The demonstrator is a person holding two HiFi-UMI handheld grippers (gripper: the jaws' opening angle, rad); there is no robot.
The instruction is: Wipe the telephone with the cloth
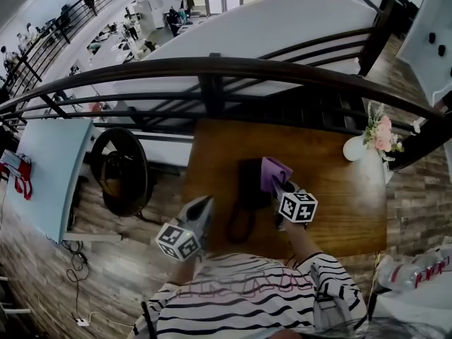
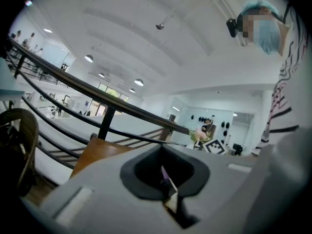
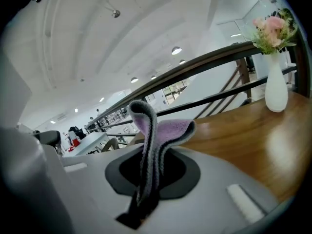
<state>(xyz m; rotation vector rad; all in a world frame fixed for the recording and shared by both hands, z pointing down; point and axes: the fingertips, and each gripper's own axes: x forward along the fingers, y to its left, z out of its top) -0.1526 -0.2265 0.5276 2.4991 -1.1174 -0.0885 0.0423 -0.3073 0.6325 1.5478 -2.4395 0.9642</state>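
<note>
Grippers, two.
- Right gripper (image 1: 277, 187): its jaws are pinching one cloth (image 1: 272, 171), closed down to the cloth's thickness. In the right gripper view the gripper (image 3: 145, 195) is holding the folded purple-and-grey cloth (image 3: 152, 133) so that it is sticking up out of the jaws and flopping over to the right.
- Left gripper (image 1: 204, 204): it is hovering at the table's near left corner, apart from the telephone. In its own view the gripper (image 2: 168, 187) is showing its jaws together with only a thin slit between them. A purple sliver is showing in that slit, possibly something beyond the jaws; nothing is clearly being held.

Telephone (image 1: 251, 182), one: black, lying on the table near its middle, with its cord (image 1: 239, 225) looping toward the person. The cloth is hanging just at its right edge; whether it is touching the telephone cannot be told from the head view.

Table (image 1: 342, 207), one: brown wood, standing against a dark railing (image 1: 212, 68).

Vase (image 1: 354, 147), one: white, holding pink flowers (image 1: 382, 133) and standing at the table's far right corner, well apart from the telephone.

Chair (image 1: 122, 171), one: dark and round-backed, standing left of the table.
</note>
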